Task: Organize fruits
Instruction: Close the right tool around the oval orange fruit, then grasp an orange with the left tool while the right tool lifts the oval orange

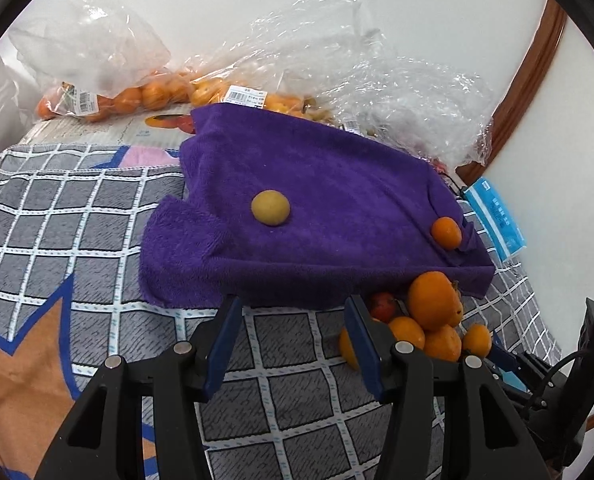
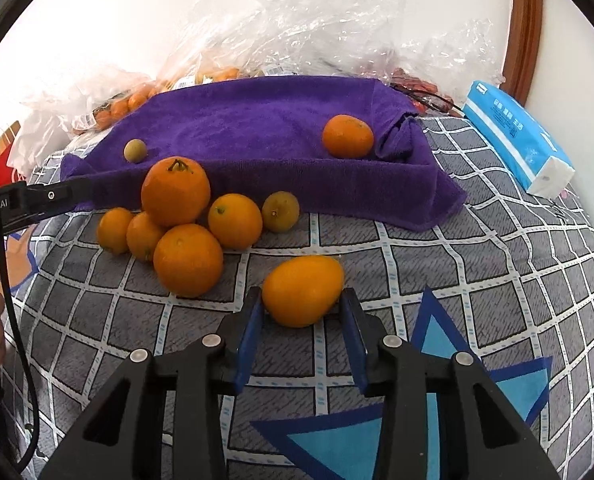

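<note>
I am closing my right gripper [image 2: 301,304] on an oval orange fruit [image 2: 303,291], its jaws standing partly open with a blue pad at each side of it.

I cannot tell from the right wrist view whether both pads are pressing the fruit or only flanking it, just above the checked bedsheet [image 2: 477,280]. My left gripper [image 1: 293,312] is hovering over the same sheet with its jaws wide apart and gripping nothing. A pile of oranges [image 2: 177,220] is lying just in front of the purple towel [image 2: 257,128]. On the towel one orange [image 2: 347,136] and a small yellow-green fruit [image 2: 135,150] are sitting well apart. Bagged fruit [image 1: 109,100] is lying behind the towel, and a blue tissue pack [image 2: 517,140] is lying to its right.
</note>
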{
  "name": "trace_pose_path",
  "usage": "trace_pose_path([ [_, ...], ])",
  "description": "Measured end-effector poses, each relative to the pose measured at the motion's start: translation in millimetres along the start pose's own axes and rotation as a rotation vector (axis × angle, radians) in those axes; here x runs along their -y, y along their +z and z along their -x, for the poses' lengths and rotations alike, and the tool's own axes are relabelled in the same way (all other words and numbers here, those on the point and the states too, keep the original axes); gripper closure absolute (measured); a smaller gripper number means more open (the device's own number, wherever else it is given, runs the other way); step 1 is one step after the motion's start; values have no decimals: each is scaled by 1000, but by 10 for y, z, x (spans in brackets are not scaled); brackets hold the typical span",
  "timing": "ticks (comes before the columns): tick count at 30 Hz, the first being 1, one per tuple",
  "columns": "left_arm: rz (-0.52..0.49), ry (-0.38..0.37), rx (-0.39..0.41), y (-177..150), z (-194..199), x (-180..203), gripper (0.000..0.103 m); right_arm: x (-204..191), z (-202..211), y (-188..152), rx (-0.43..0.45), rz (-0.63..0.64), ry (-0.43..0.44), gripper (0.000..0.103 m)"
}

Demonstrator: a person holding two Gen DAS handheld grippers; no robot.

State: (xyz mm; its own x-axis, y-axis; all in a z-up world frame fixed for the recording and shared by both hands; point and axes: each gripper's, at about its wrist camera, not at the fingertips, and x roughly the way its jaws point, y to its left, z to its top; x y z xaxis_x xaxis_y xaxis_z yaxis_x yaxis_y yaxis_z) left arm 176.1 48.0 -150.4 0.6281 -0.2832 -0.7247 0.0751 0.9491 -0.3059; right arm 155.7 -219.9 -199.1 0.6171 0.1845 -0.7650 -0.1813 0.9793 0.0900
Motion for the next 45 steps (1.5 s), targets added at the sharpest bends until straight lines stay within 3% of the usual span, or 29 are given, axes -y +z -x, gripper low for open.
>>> trace_pose_path([
  [9, -25, 28, -6, -25, 70, 63, 52, 44, 73, -38, 11, -21, 41, 69],
  [19, -55, 0, -29, -112, 127, 217, 52, 28, 7, 104, 34, 4, 41, 65],
  [26, -96, -41, -66, -160, 24, 395, 52, 122, 50, 60, 52, 3, 65, 66],
  [31, -118, -9, -102, -194, -178, 511, 52, 279, 156, -39, 43, -8, 72, 66],
  [33, -113, -28, -94, -213, -195, 522, 58, 333, 176, -80, 31, -5, 73, 66],
  [35, -124, -10, -89, -221, -181, 530, 72, 387, 188, -118, 16, -6, 90, 66],
  [45, -121, -6, -120, -215, -249, 473, 66, 391, 68, -85, 8, -36, 73, 50],
])
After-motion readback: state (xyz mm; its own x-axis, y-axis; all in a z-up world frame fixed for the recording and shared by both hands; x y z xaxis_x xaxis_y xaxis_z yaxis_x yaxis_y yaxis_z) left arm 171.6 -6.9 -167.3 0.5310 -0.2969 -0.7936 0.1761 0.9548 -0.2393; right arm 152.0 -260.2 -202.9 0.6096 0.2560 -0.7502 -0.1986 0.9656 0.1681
